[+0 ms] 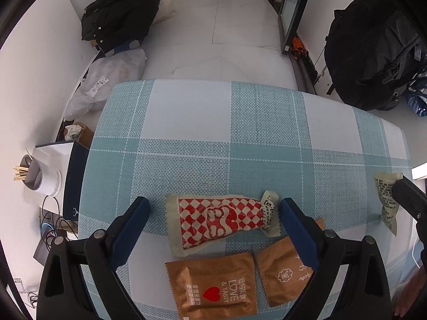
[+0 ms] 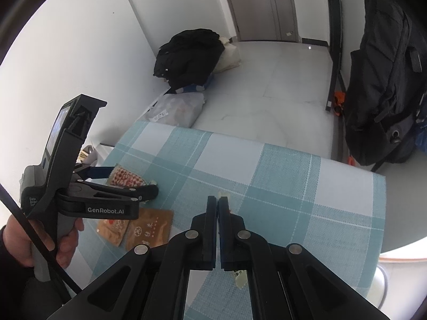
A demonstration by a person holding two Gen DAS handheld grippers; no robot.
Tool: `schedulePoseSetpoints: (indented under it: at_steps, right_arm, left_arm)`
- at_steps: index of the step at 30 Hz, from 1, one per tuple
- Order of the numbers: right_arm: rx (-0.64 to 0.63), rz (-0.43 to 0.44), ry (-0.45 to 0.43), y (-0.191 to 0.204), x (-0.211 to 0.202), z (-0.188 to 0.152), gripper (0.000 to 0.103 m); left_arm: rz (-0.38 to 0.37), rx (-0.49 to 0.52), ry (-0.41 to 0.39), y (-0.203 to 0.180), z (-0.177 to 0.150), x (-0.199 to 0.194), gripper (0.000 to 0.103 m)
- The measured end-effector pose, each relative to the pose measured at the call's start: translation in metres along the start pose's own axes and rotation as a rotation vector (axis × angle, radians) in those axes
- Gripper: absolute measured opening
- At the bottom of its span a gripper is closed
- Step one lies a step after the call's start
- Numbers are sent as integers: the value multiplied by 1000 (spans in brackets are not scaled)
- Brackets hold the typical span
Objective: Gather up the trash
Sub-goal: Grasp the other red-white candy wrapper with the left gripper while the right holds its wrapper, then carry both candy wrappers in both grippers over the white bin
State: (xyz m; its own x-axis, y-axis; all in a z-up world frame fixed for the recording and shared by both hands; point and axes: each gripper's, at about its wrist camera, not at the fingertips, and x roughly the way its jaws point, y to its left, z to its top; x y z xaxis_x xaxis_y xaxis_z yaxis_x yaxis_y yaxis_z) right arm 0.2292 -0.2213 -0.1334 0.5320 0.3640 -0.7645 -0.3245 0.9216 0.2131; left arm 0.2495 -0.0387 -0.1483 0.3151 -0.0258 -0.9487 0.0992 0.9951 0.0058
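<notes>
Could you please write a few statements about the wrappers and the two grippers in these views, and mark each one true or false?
1. The left gripper is open, its fingers on either side of the red-and-white checkered wrapper. True.
2. The right gripper is wide open and holds nothing. False: it is shut on a pale printed wrapper.
3. Two brown wrappers lie on the table, the heart-printed brown wrapper beside the other brown wrapper. True.
4. The tablecloth is plain red. False: it is a teal and white check.
5. The checkered wrapper hangs in the air. False: it lies on the tablecloth.
</notes>
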Motion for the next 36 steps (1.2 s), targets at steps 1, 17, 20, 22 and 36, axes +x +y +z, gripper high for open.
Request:
schedulePoseSetpoints:
  at_steps: [1,17,20,22,36]
  right_arm:
    - [0,0,0,1,0,0,1]
    - [-28,-18,-3,13,-5,0,1]
    - [-36,-18,-7,16,-7,1,1]
    - [-39,-18,-4,19,-7,1,1]
    - [-88,-32,-15,40,-13,1,1]
  left_arm:
    - [-2,4,-1,-1,0,0,92]
    - [-20,-51,1,17,-1,-9,22]
    - [-50,-67,5,21,-5,-10,16]
    - [-74,-77,9,24,-7,-10,16]
    - [-207,-110,-45,35,-17,-35,15]
